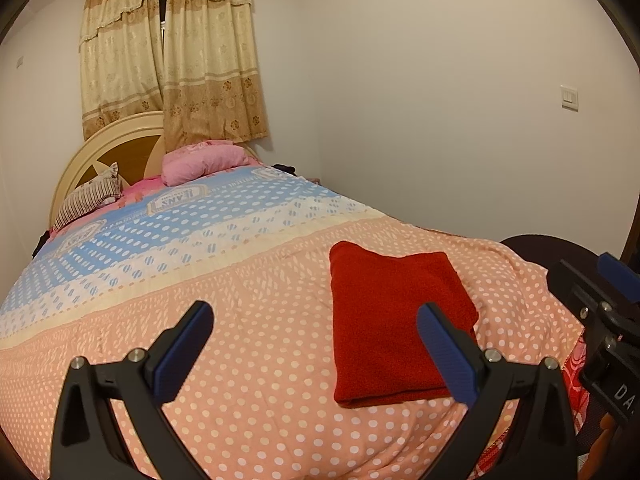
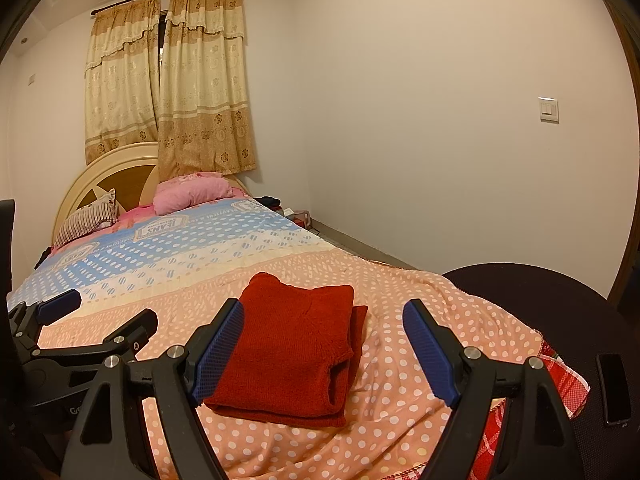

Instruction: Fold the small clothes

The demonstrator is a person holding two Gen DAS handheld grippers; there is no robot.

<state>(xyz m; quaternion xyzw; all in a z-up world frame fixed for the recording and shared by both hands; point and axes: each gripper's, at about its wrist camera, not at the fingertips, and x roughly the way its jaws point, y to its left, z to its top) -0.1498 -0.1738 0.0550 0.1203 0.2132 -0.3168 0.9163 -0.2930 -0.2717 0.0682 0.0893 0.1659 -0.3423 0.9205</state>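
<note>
A red knitted garment (image 1: 394, 326) lies folded into a rectangle on the pink dotted bedspread (image 1: 260, 360) near the foot of the bed. In the right wrist view the red garment (image 2: 288, 348) shows stacked layers with a sleeve edge at its right side. My left gripper (image 1: 316, 354) is open and empty, held above the bedspread just left of the garment. My right gripper (image 2: 324, 350) is open and empty, hovering over the garment's near edge. The left gripper also shows at the left of the right wrist view (image 2: 100, 320).
Pillows (image 1: 204, 162) and a round headboard (image 1: 108, 148) stand at the far end under curtains (image 1: 168, 52). A dark round chair (image 2: 560, 320) with a phone (image 2: 614, 388) on it sits right of the bed. A white wall (image 2: 440, 120) runs along the right.
</note>
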